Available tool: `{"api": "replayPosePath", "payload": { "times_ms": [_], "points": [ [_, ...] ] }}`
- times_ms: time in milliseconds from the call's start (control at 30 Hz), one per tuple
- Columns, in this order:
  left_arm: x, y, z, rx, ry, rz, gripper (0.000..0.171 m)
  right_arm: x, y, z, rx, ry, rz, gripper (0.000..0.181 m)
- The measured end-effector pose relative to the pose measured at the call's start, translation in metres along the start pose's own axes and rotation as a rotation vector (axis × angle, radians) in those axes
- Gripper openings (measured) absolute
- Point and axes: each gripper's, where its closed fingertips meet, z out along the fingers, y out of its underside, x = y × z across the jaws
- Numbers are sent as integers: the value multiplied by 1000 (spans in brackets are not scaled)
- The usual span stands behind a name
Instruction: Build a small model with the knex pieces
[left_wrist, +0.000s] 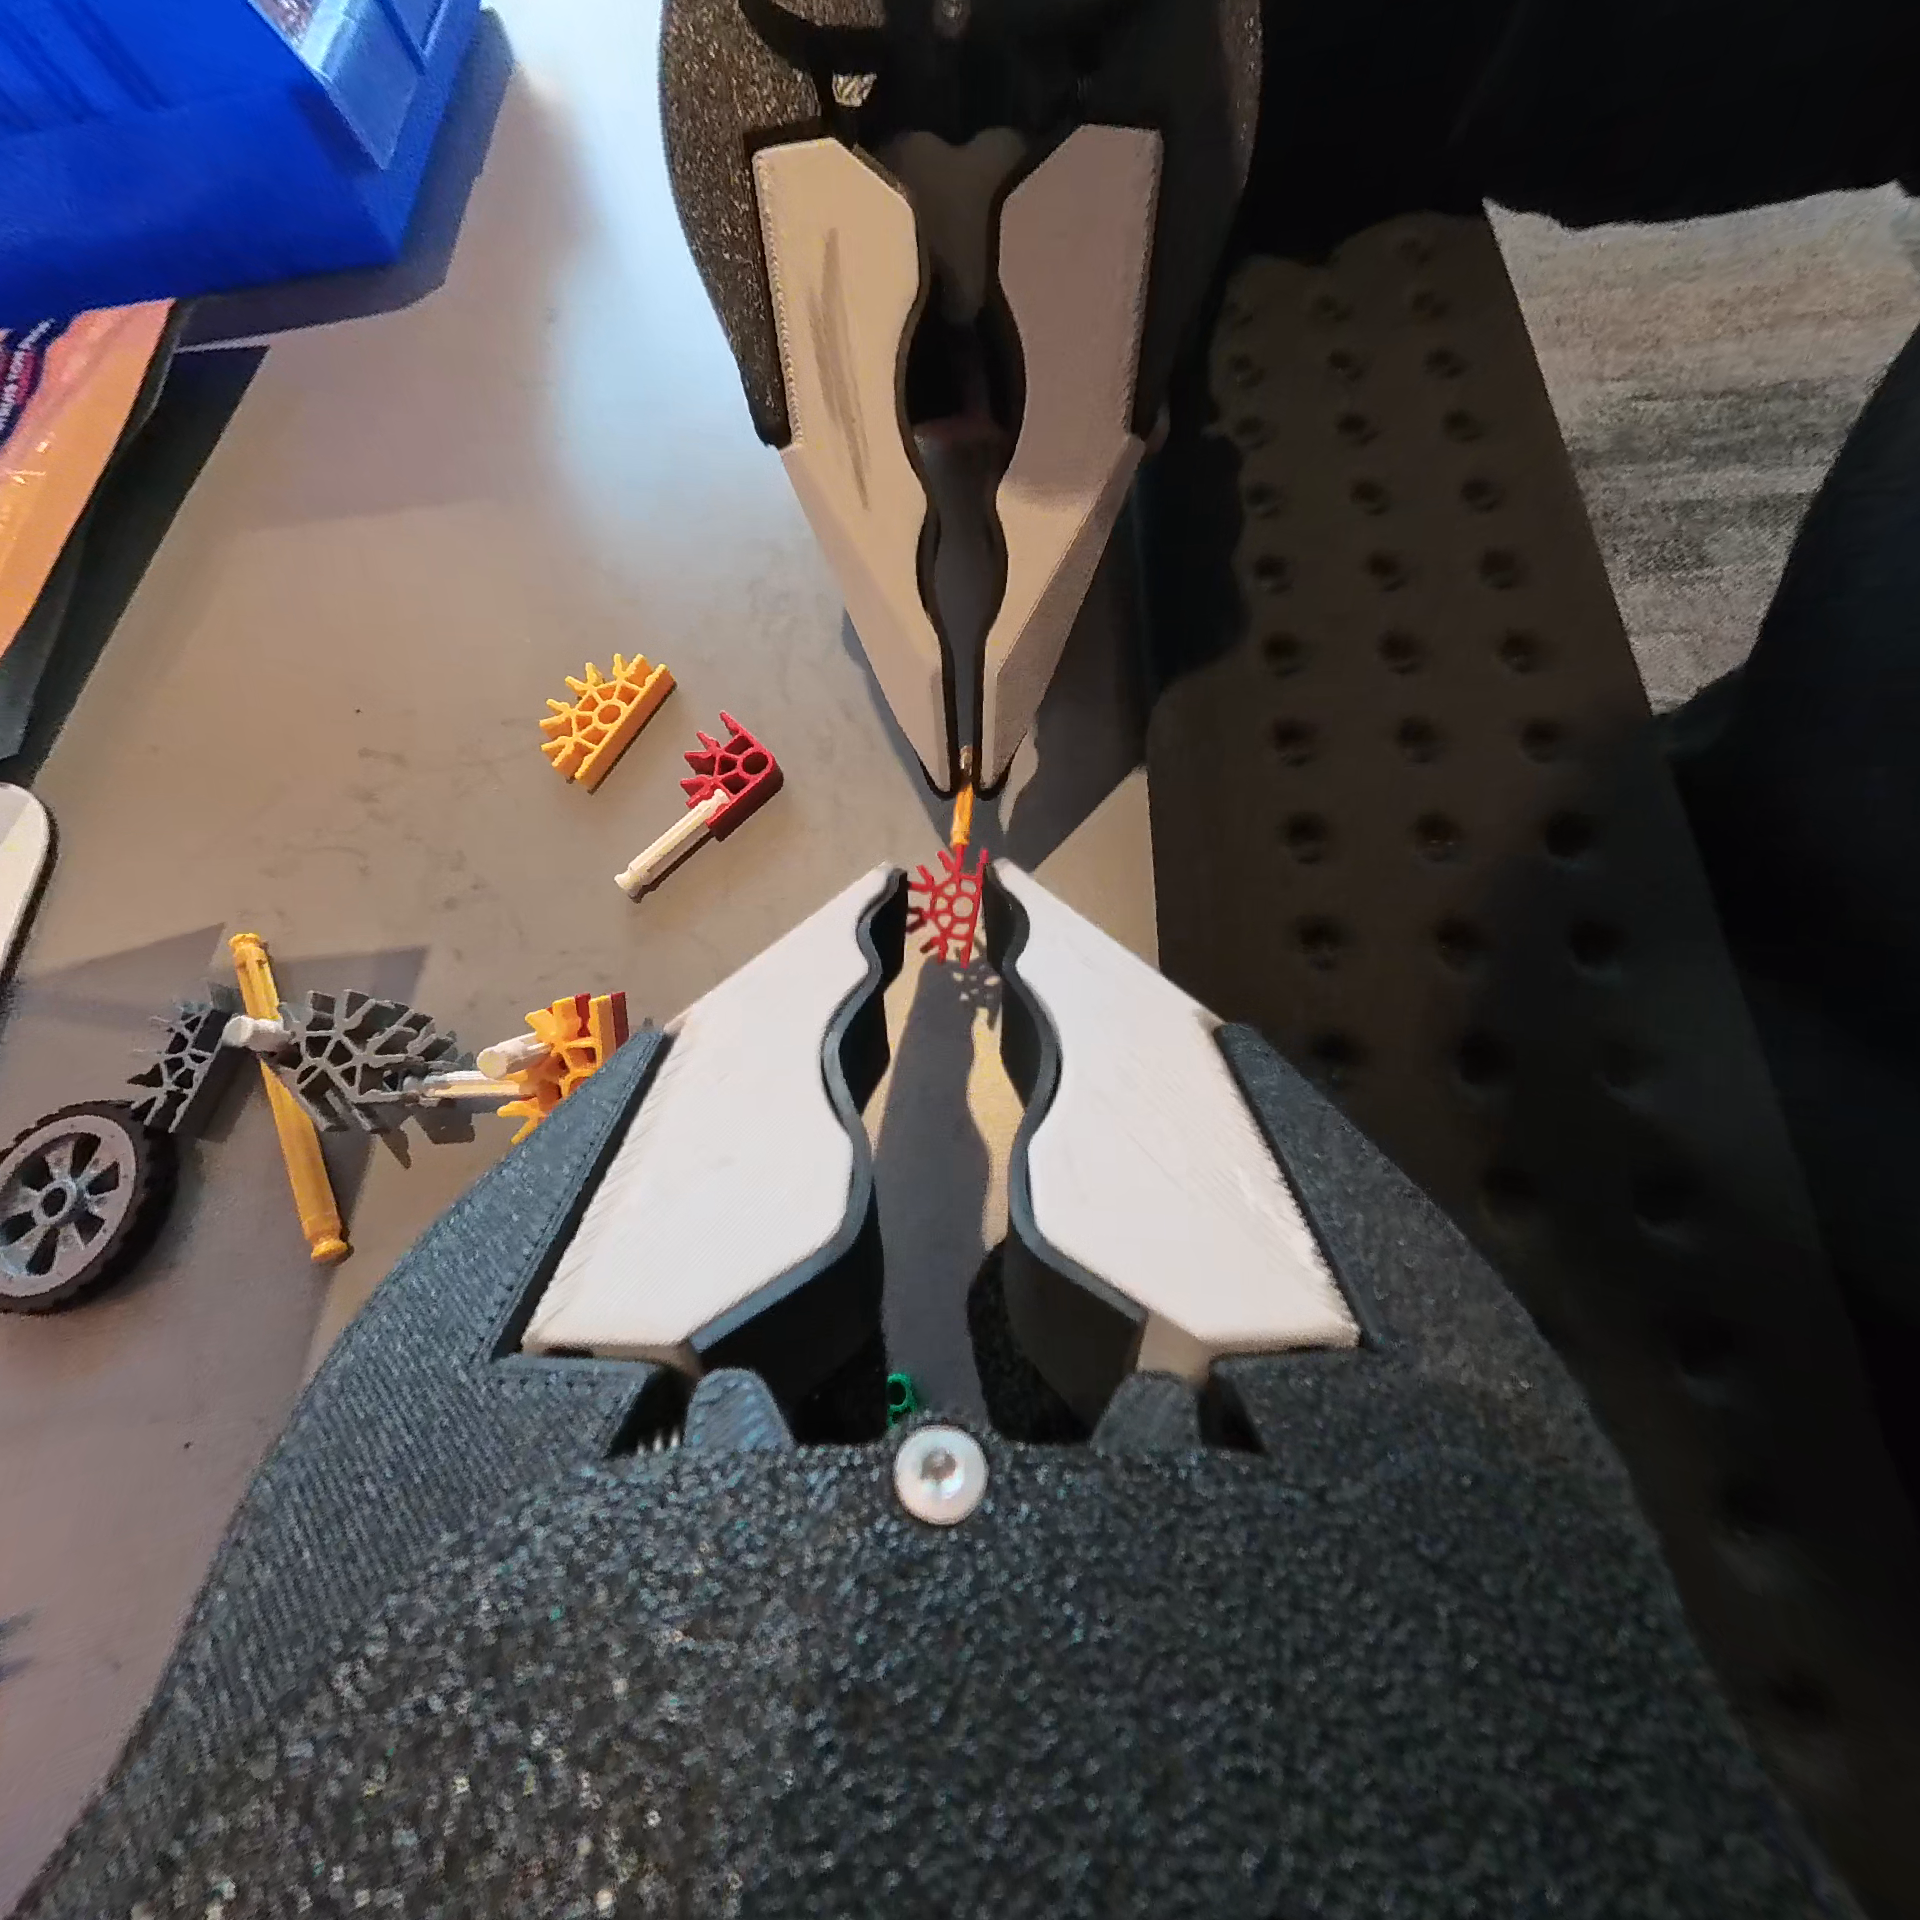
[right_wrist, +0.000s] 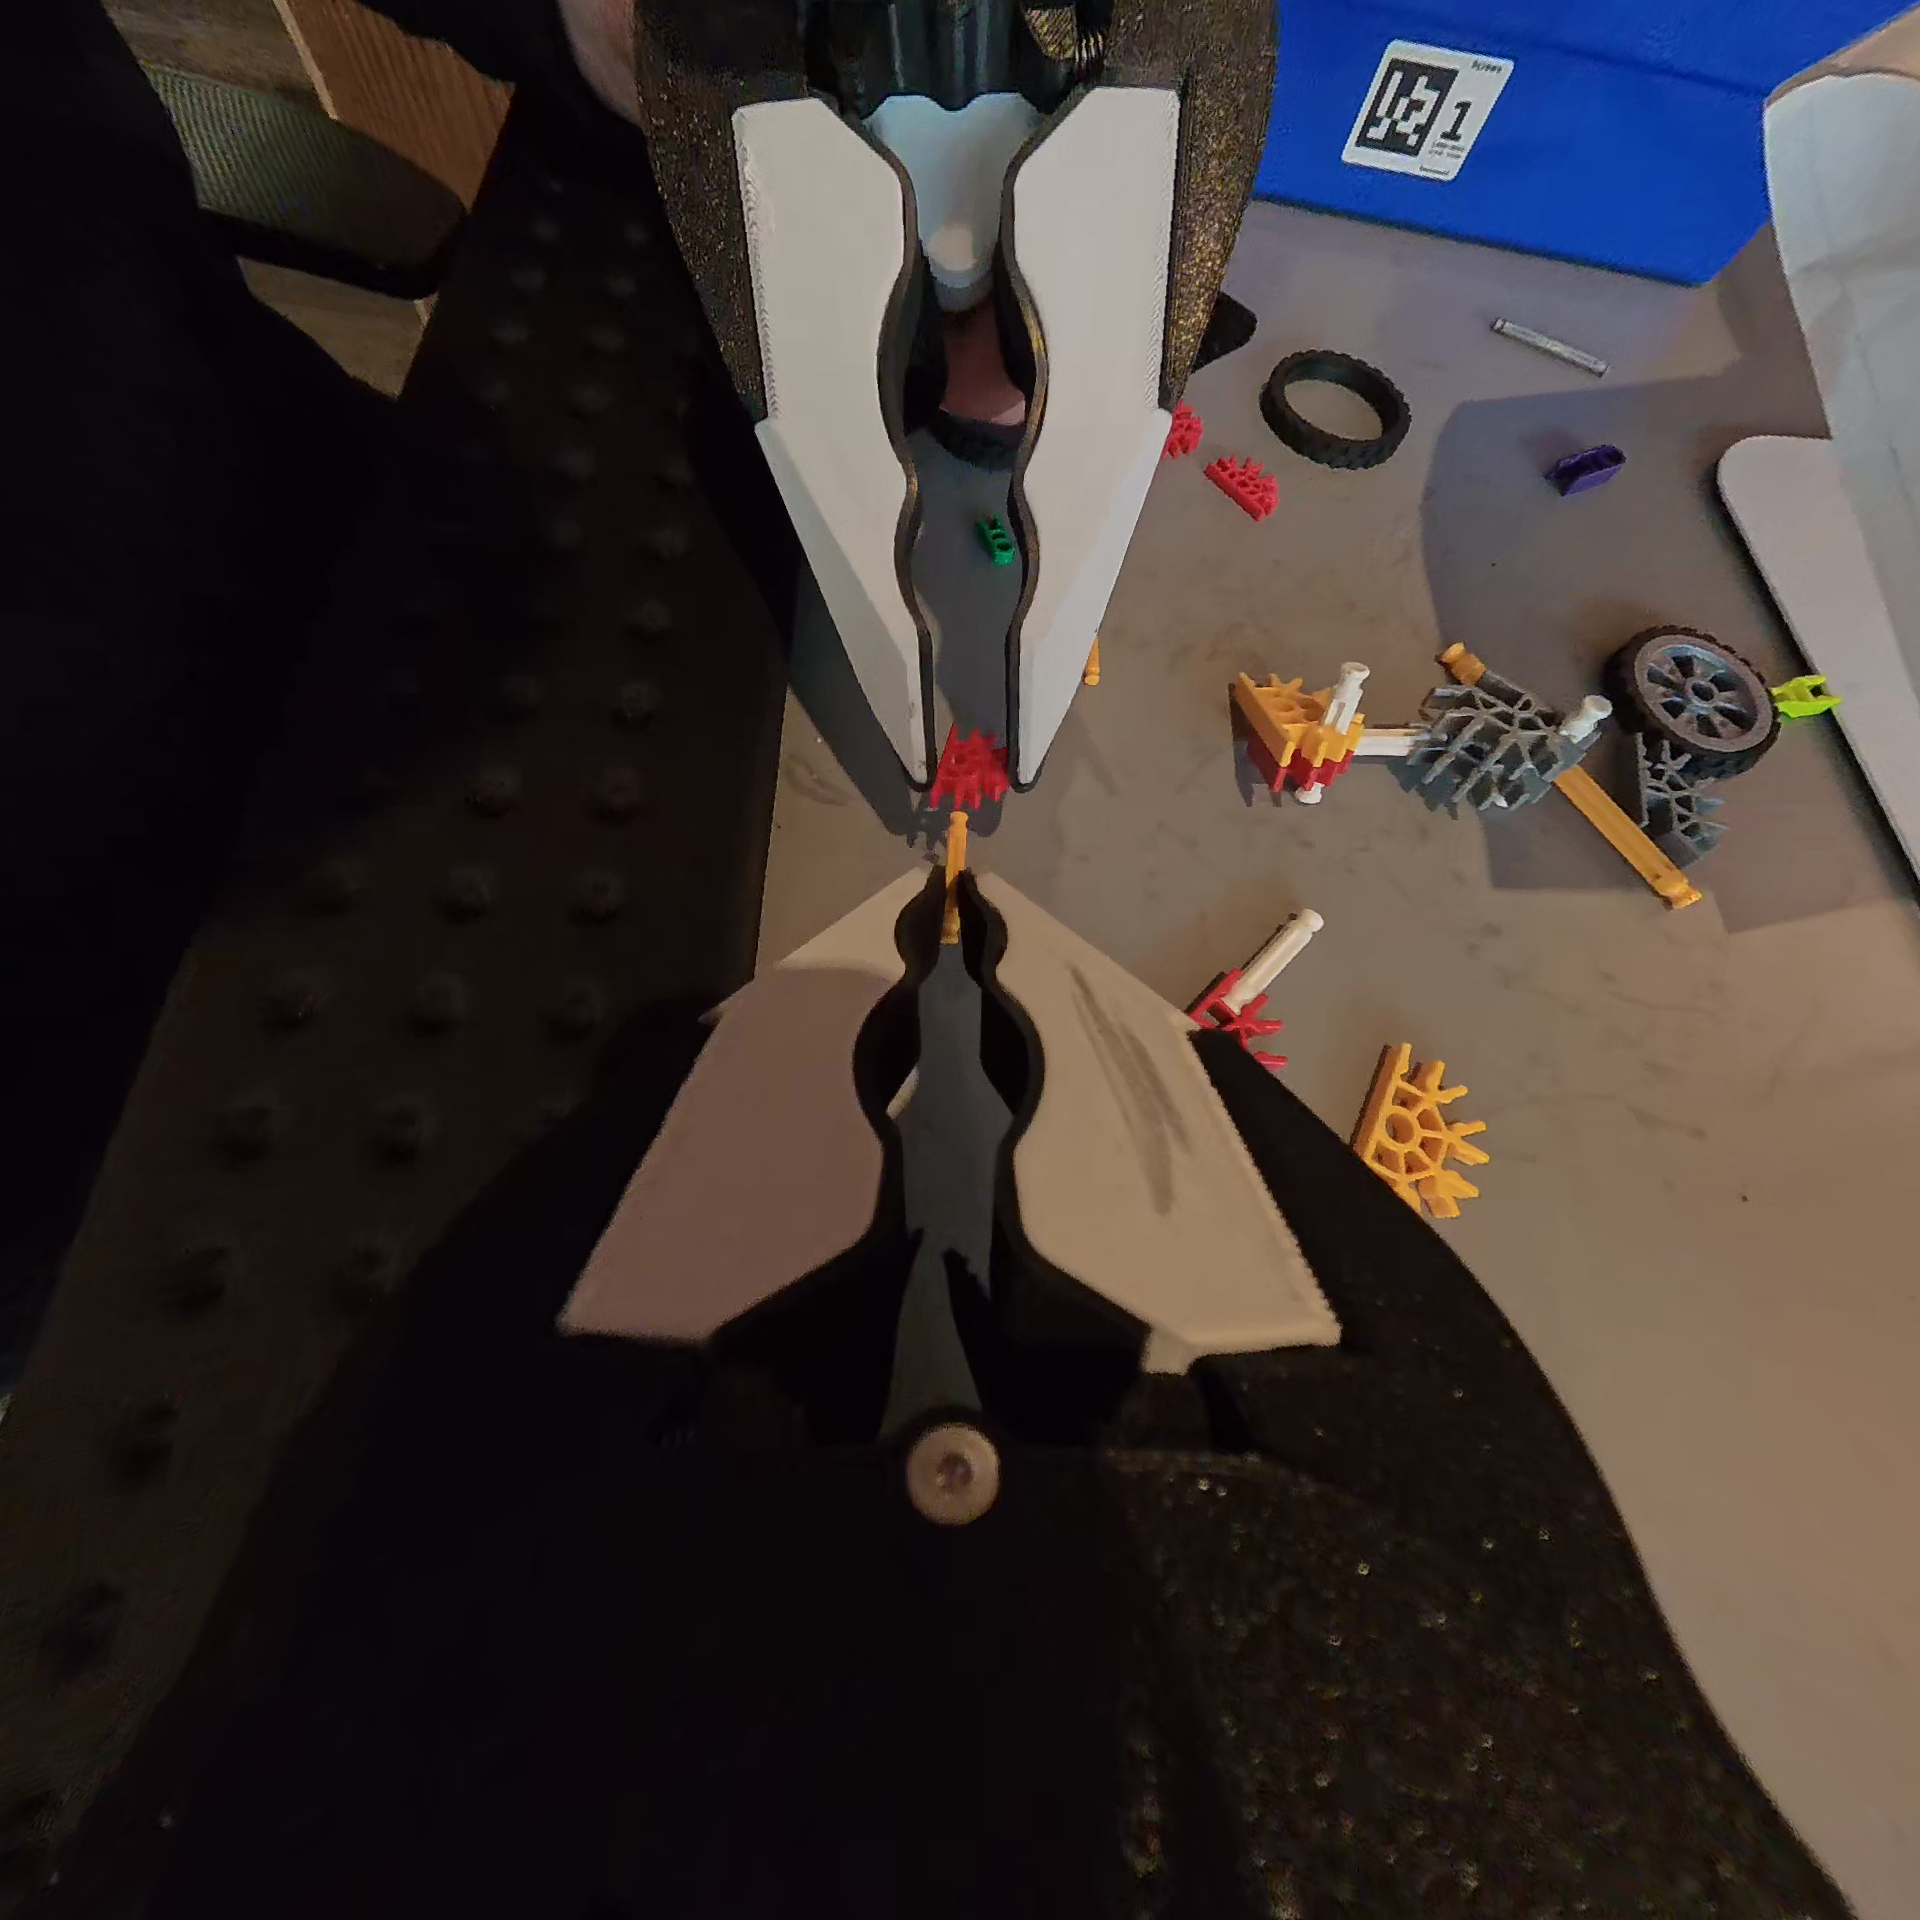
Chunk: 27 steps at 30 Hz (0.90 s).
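Left gripper (left_wrist: 943, 883), jaws narrowed on a light, stiff red connector (left_wrist: 948, 906) above the desk (left_wrist: 416, 540), faces the right gripper (right_wrist: 951, 883) pinching a thin yellow rod (right_wrist: 954, 847), best held near its end.

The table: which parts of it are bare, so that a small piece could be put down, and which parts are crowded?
The table is bare past the yellow connector, toward the near right in the right wrist view. A smaller bare strip lies between the blue box and the black tyre ring. It is crowded around the wheeled assembly and where both claws meet.
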Motion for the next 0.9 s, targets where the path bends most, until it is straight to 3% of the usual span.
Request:
{"api": "replayPosePath", "payload": {
  "times_ms": [267, 900],
  "points": [
    [2, 7, 6, -54, 0, 22, 12, 0, 1, 1, -10, -1, -2, 1],
    [0, -1, 3, 2, 6, -3, 12, -1, -1, 5, -5, -2, -5, 1]
  ]
}}
